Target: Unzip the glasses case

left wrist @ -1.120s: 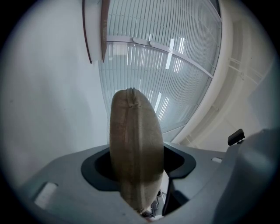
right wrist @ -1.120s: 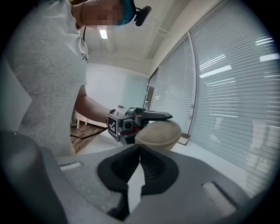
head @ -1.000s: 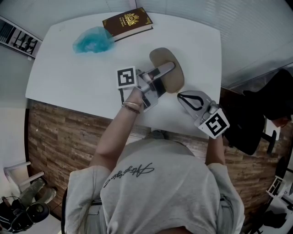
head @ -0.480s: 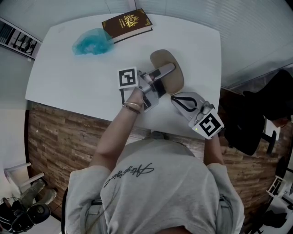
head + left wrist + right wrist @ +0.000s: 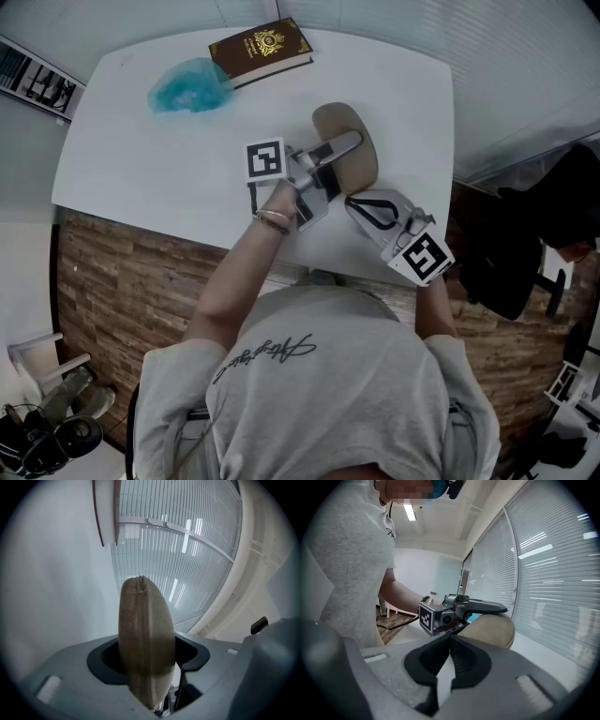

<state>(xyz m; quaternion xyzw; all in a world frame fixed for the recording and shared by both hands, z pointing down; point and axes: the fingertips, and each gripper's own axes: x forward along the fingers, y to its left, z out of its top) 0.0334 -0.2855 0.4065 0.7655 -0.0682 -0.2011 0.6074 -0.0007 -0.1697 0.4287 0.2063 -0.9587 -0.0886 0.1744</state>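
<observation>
Both claws busy: left claw (image 5: 349, 145) grips glasses case (image 5: 339, 120); right claw (image 5: 351, 201) shut by its end; unzip starting; nxt I pull round.

White desk (image 5: 141, 159), rounded corners. At the far edge a dark red book (image 5: 262, 47) with a gold emblem lies flat. Just beside it is a crumpled teal wad (image 5: 190, 82). Tan glasses case (image 5: 339, 119) right of centre; contact with desk unclear.
</observation>
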